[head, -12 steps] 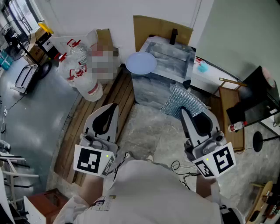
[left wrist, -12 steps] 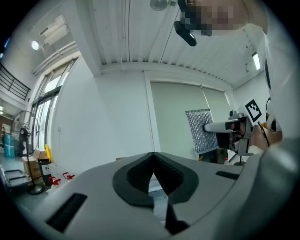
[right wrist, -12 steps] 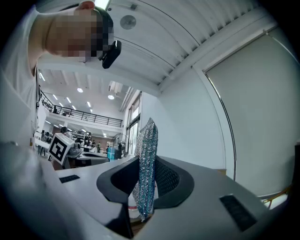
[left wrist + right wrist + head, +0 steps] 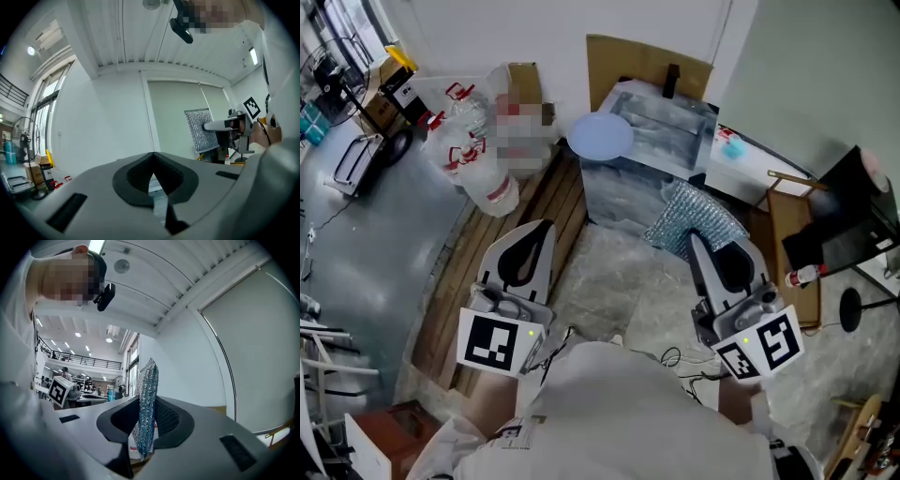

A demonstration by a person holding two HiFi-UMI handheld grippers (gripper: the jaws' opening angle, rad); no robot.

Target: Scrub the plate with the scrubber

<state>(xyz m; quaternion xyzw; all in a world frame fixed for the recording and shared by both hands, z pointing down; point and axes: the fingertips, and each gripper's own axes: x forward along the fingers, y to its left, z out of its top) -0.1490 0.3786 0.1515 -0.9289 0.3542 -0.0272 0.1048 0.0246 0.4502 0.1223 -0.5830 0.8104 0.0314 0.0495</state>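
Note:
A round pale-blue plate (image 4: 600,136) lies on the near-left corner of a plastic-wrapped table (image 4: 661,141), well ahead of both grippers. My right gripper (image 4: 695,240) is shut on a silvery mesh scrubber (image 4: 694,217), which fans out past the jaws; in the right gripper view the scrubber (image 4: 146,399) stands upright, pinched between the pads of that gripper (image 4: 143,437). My left gripper (image 4: 540,229) is held level at the left, shut with nothing in it; its jaws meet in the left gripper view (image 4: 152,159). That view also shows the scrubber (image 4: 205,130) far off to the right.
White plastic bags (image 4: 483,141) sit at the back left. A wooden slatted pallet (image 4: 553,211) lies on the floor under the left gripper. Cardboard (image 4: 642,56) leans behind the table. A low wooden stand (image 4: 792,248) and black equipment (image 4: 853,206) are at the right.

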